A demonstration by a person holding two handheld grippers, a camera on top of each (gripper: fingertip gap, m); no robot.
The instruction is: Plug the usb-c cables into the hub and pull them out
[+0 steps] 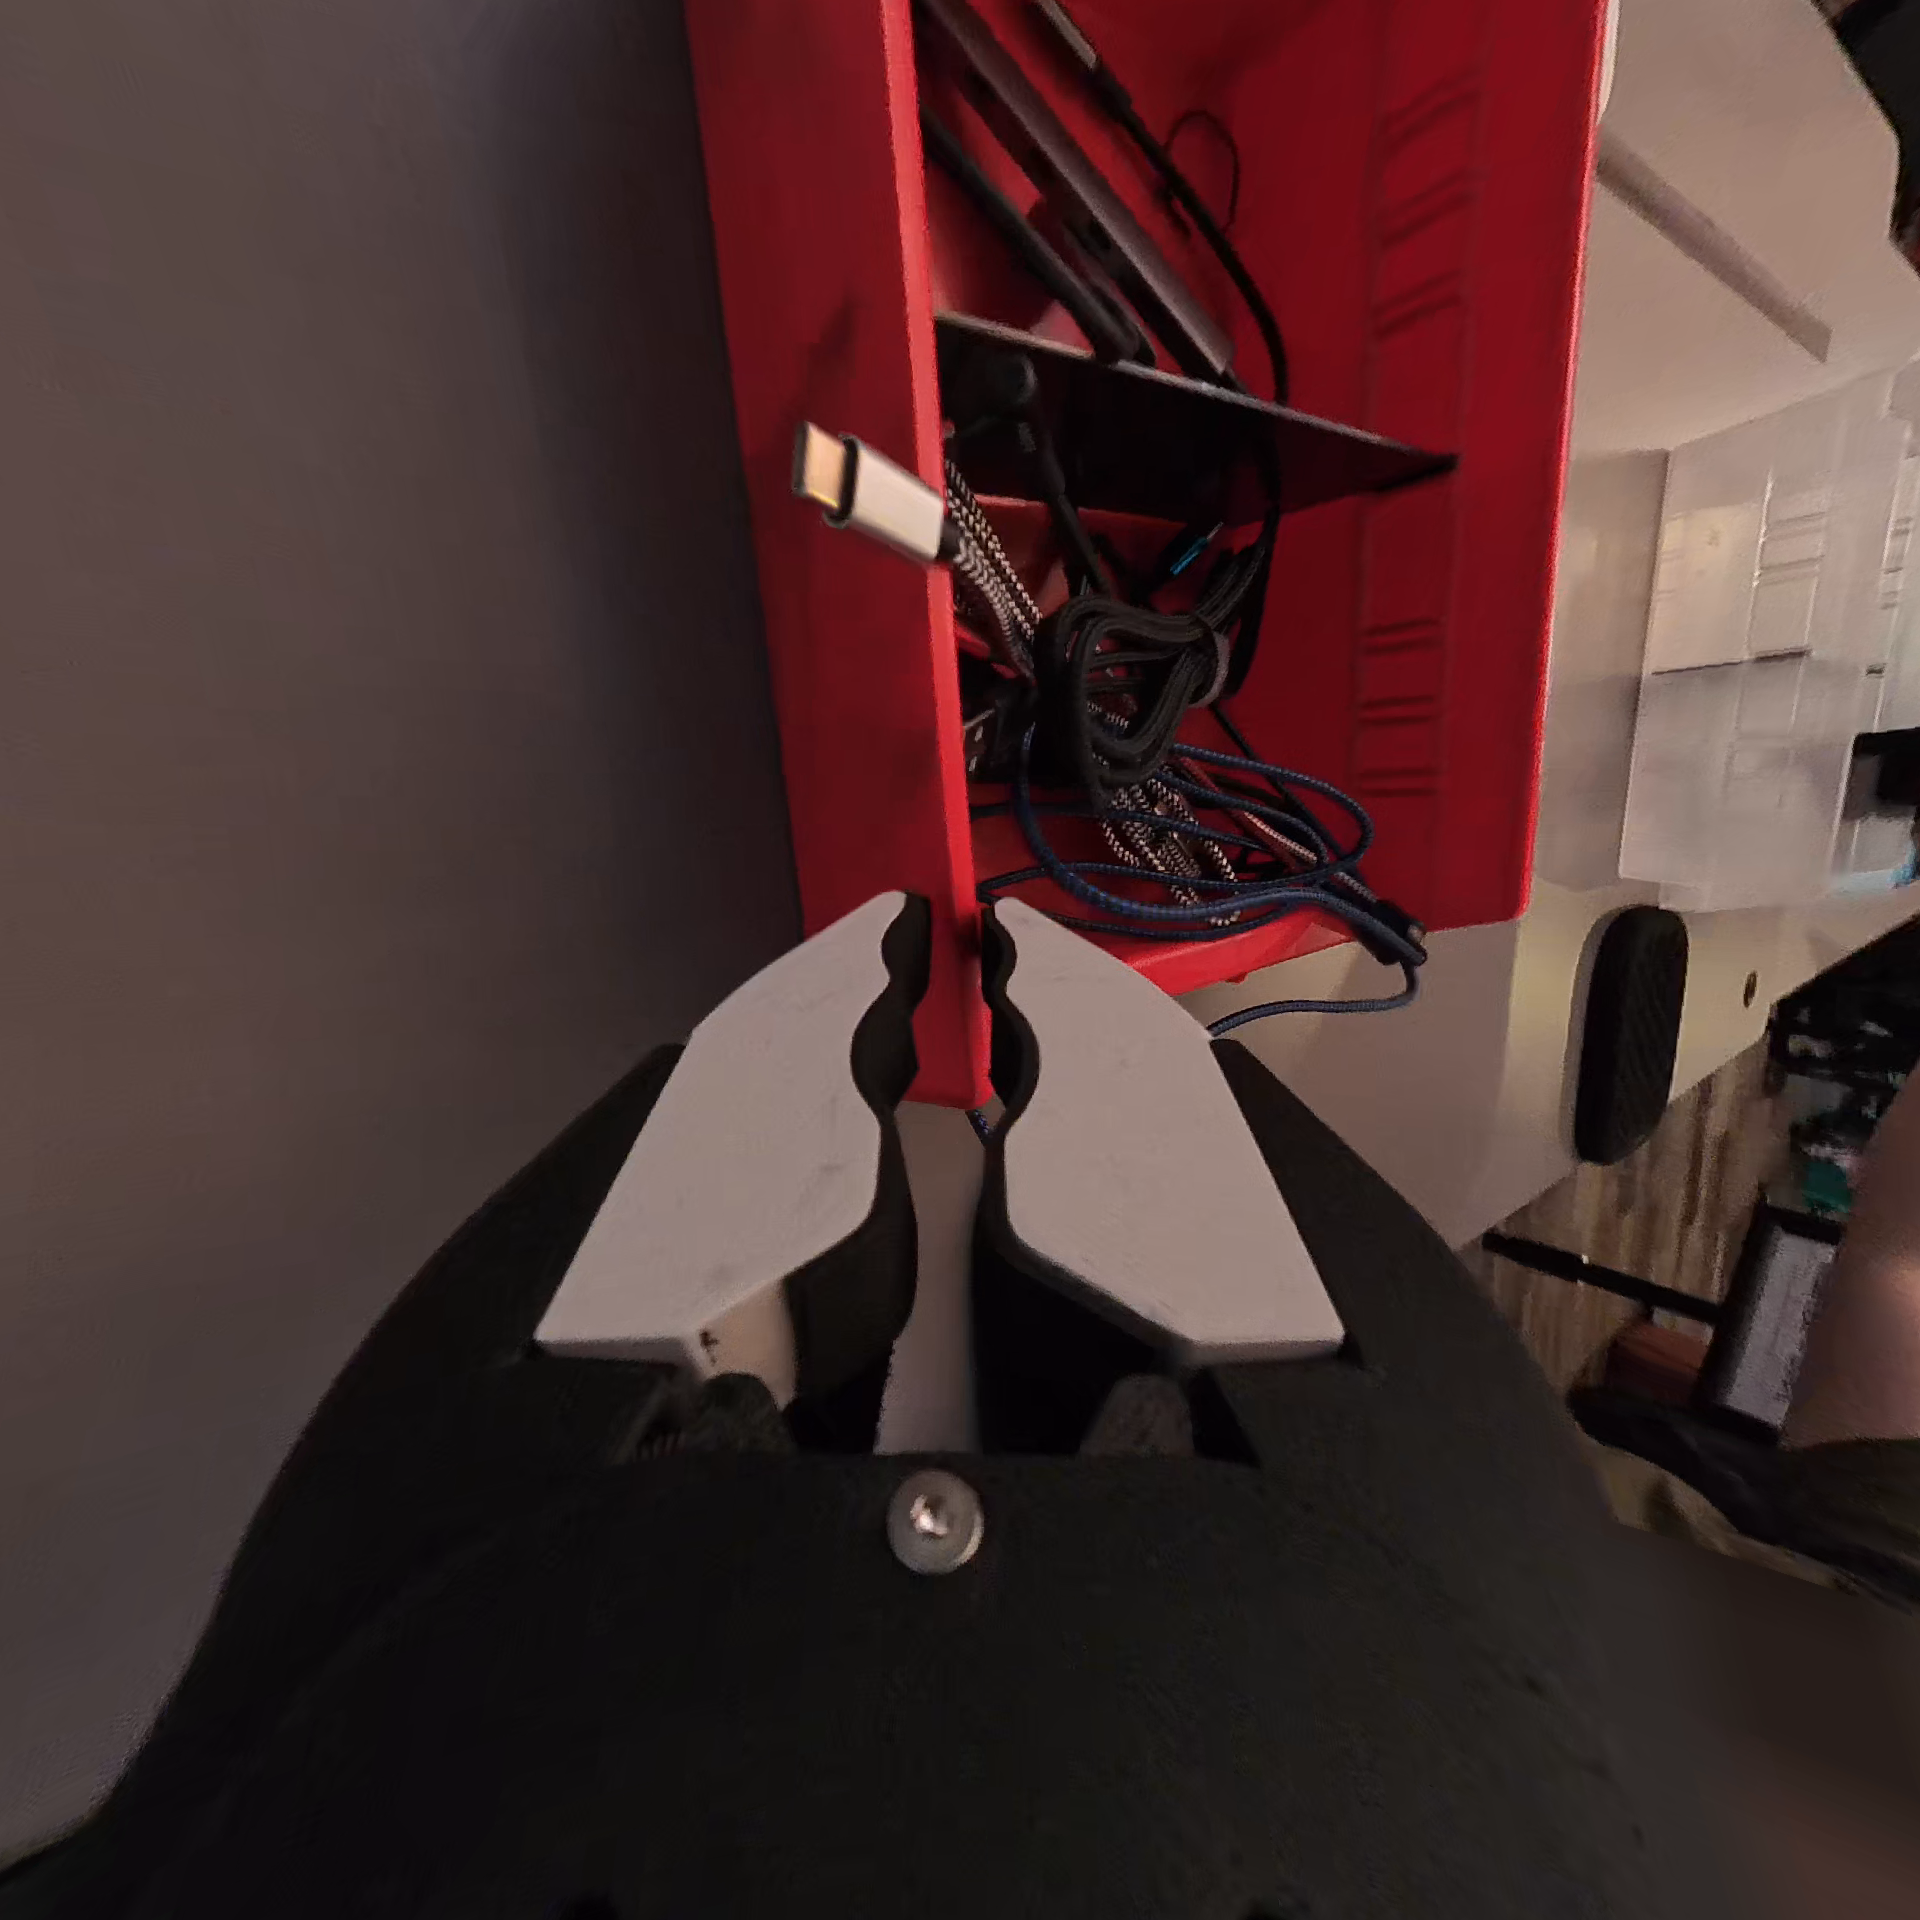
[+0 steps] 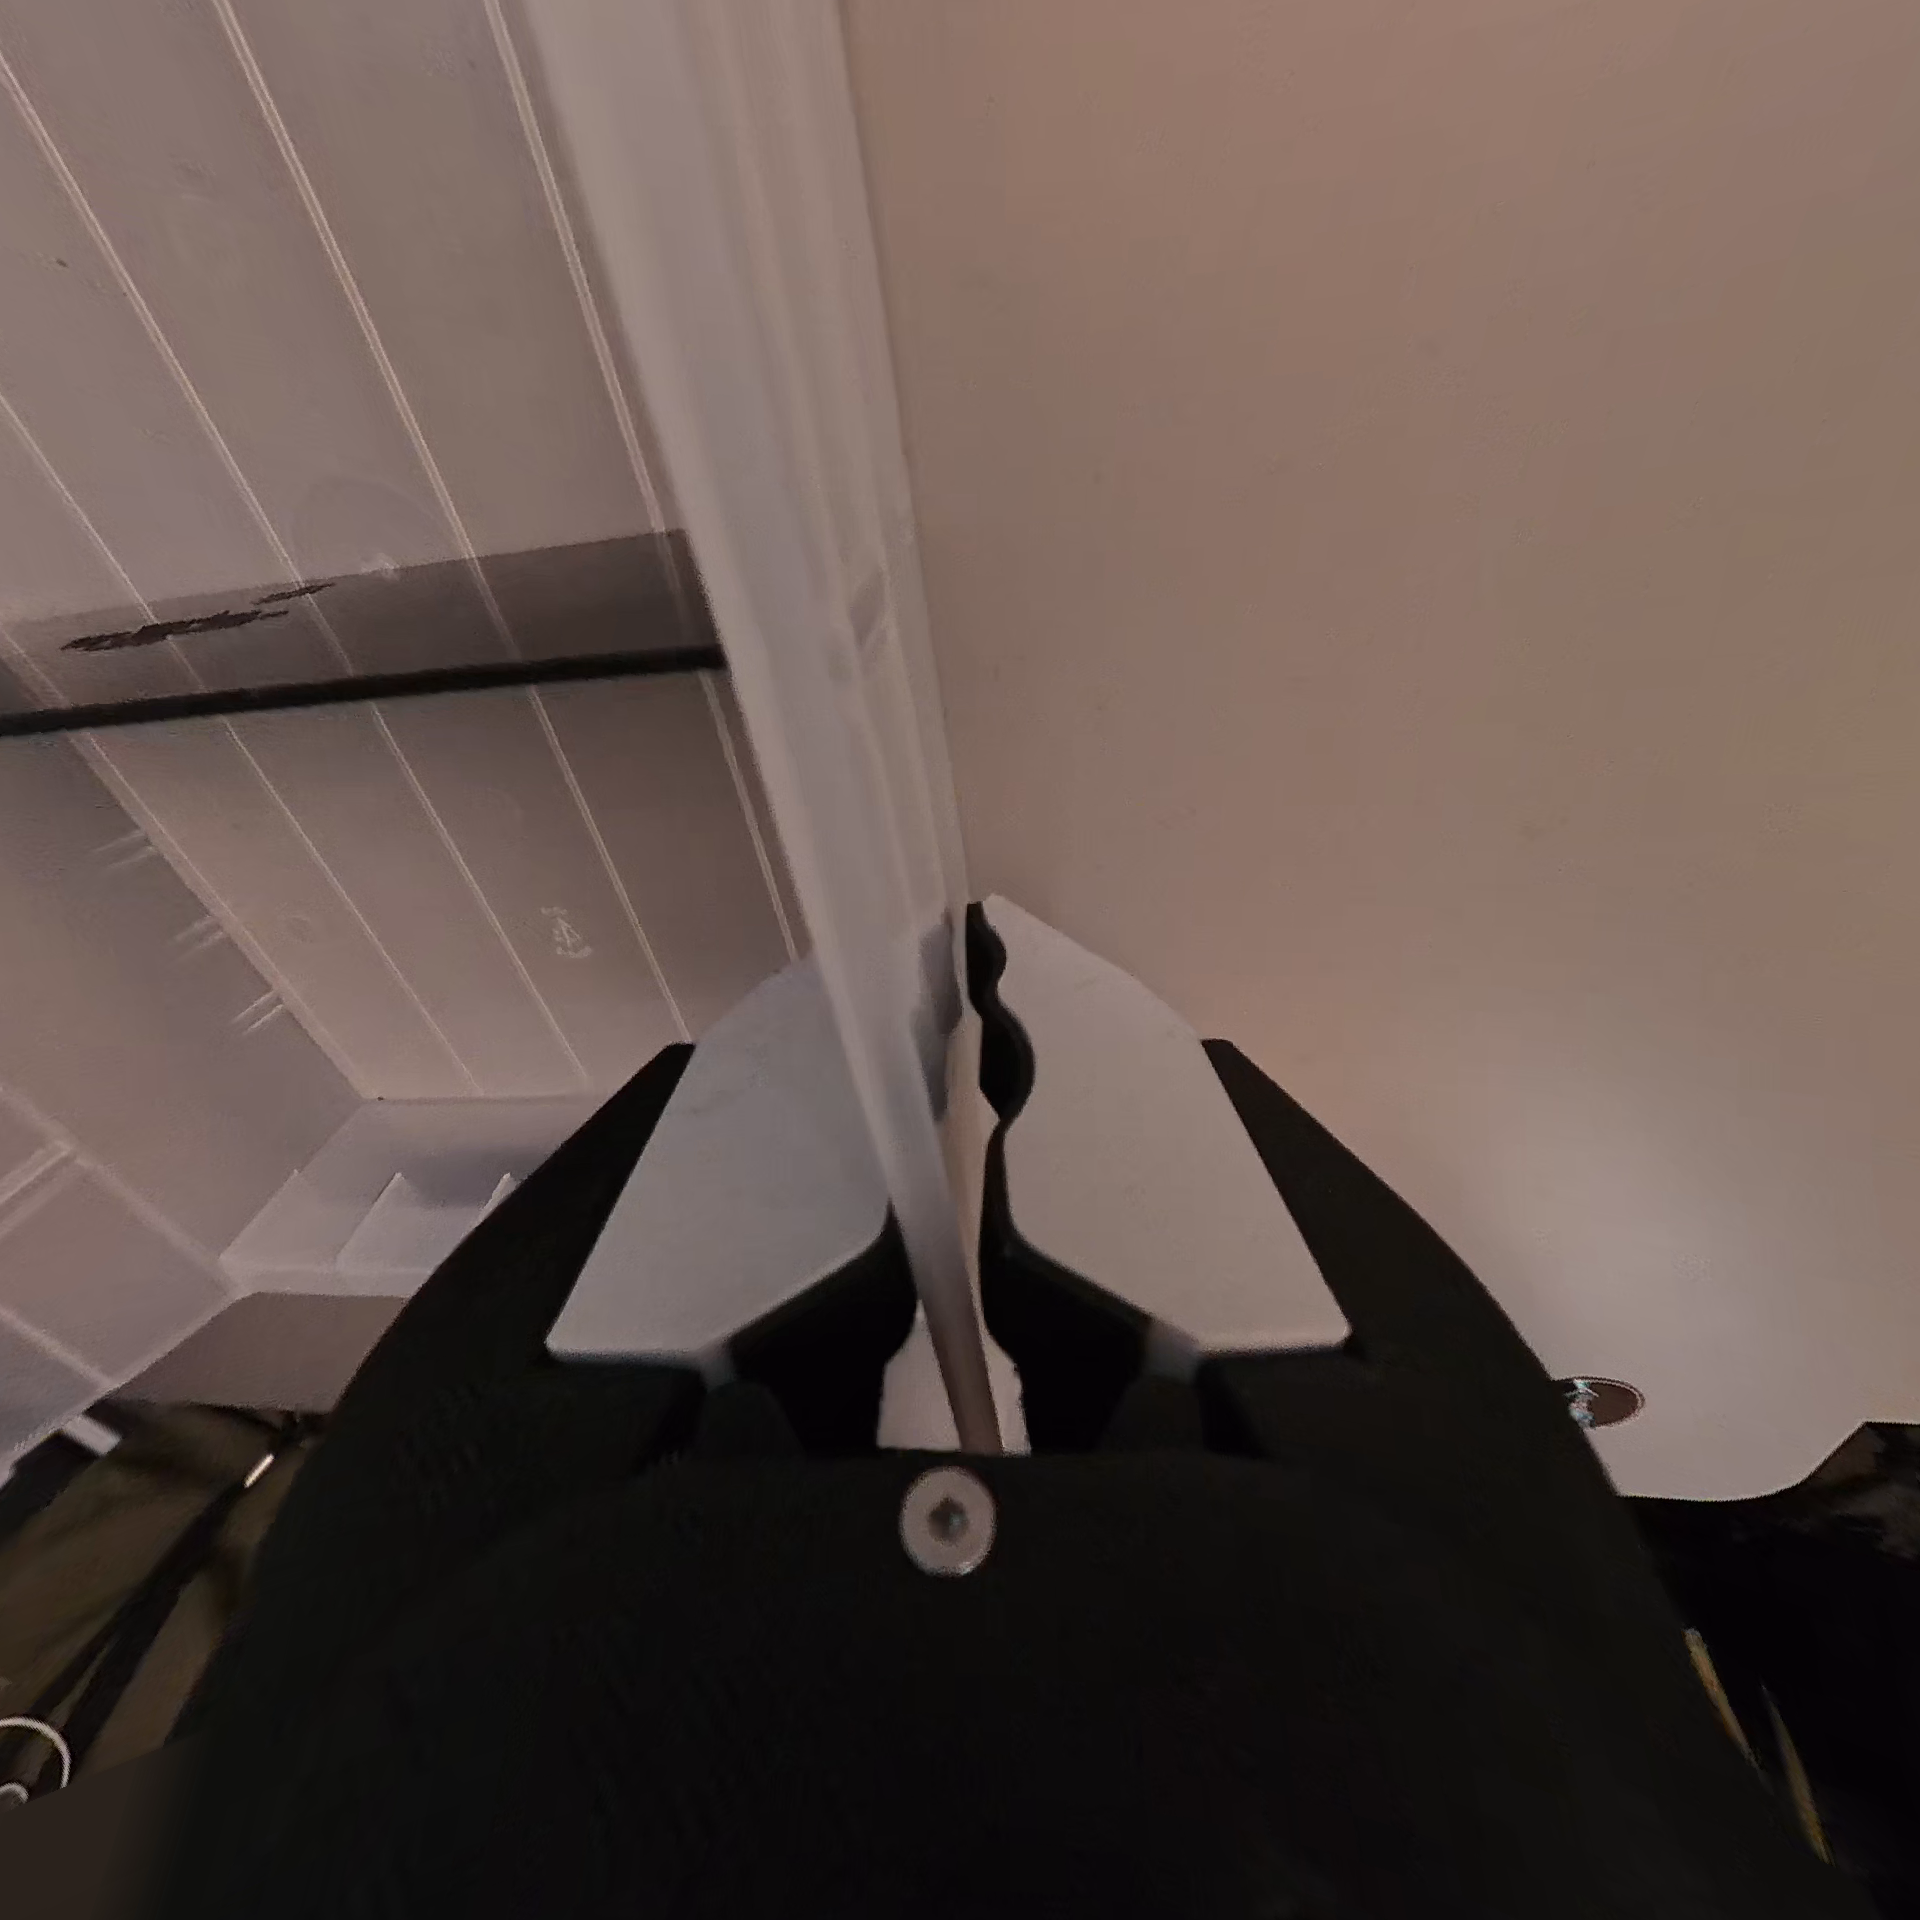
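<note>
My left gripper (image 1: 951,1013) clamps the red bin (image 1: 1455,520) wall; my right gripper (image 2: 961,1023) clamps the translucent bin (image 2: 821,623) wall. I keep both level so 1 USB-C plug (image 1: 868,494) stays in.

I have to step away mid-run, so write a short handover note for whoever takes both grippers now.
Left gripper: shut on the wall of the red plastic bin.
Right gripper: shut on the edge of a translucent white plastic container.
Things: a silver USB-C plug on a braided black-and-white cable sticks out over the red bin's wall; black and blue cables lie tangled inside; slim grey bars, possibly hubs, lie deeper in the bin.
Done: no cable visibly plugged in.
Left: take out hub and cables, plug in, pull out.
</note>
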